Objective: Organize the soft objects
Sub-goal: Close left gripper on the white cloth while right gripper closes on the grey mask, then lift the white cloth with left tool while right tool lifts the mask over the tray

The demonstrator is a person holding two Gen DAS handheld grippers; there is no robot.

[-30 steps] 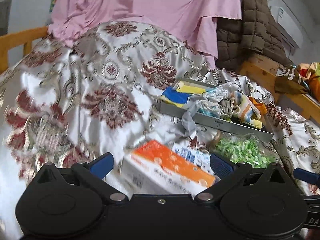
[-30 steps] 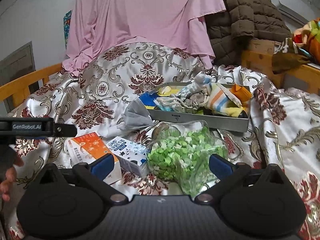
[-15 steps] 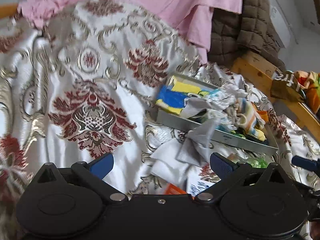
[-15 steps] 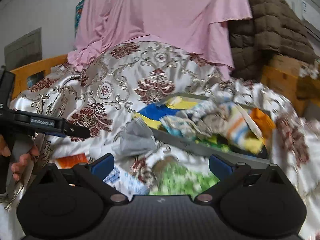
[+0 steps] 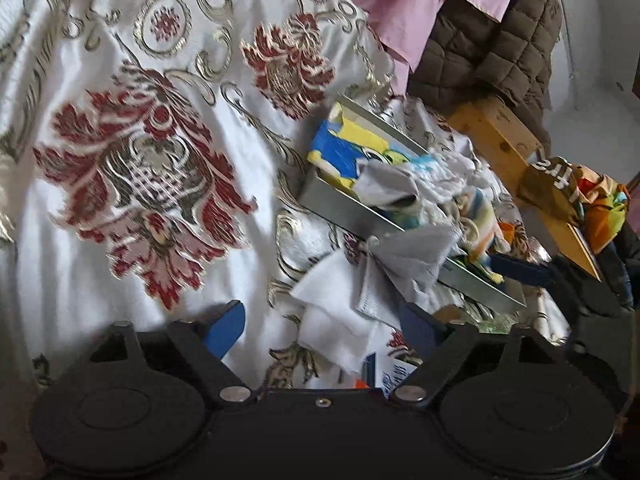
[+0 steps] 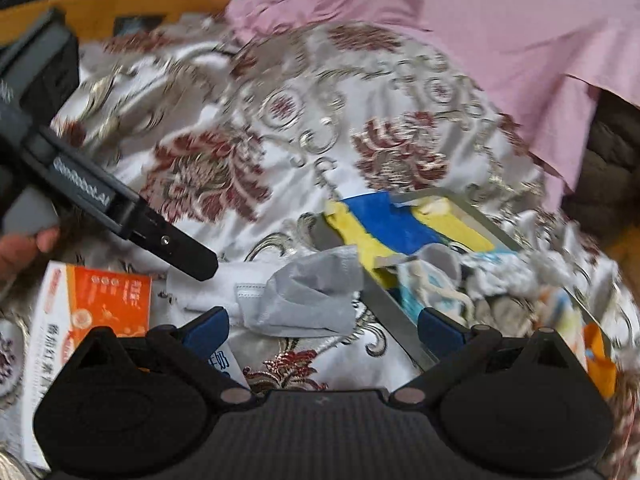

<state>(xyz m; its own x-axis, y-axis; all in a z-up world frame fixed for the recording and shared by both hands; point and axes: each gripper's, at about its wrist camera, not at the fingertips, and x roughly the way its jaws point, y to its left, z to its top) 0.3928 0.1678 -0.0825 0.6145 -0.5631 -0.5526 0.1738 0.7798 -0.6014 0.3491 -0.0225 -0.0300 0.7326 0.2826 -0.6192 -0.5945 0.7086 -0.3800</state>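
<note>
A: Item 1, grey face mask [image 6: 308, 296]: lies crumpled on the patterned bedspread [image 5: 132, 160], one edge draped over the near wall of the metal tray [image 5: 340, 210]; a white cloth [image 5: 332, 312] is touching it.

B: Tray contents?

A: Mixed soft pieces, blue-and-yellow cloth [image 6: 392, 228] at the far end.

B: Grippers?

A: Left gripper [image 5: 320, 326]: jaws closing, white cloth between the pads, not pressed. Right gripper [image 6: 324, 330]: jaws spread, nothing pinched. An orange carton [image 6: 88, 316] lies beside.

Both wrist cameras look steeply down, close over the floral satin bedspread [image 5: 132, 168]. Both views share the grey metal tray [image 5: 344, 210] of cloths and the crumpled grey mask [image 6: 312, 300] just near of it.
</note>
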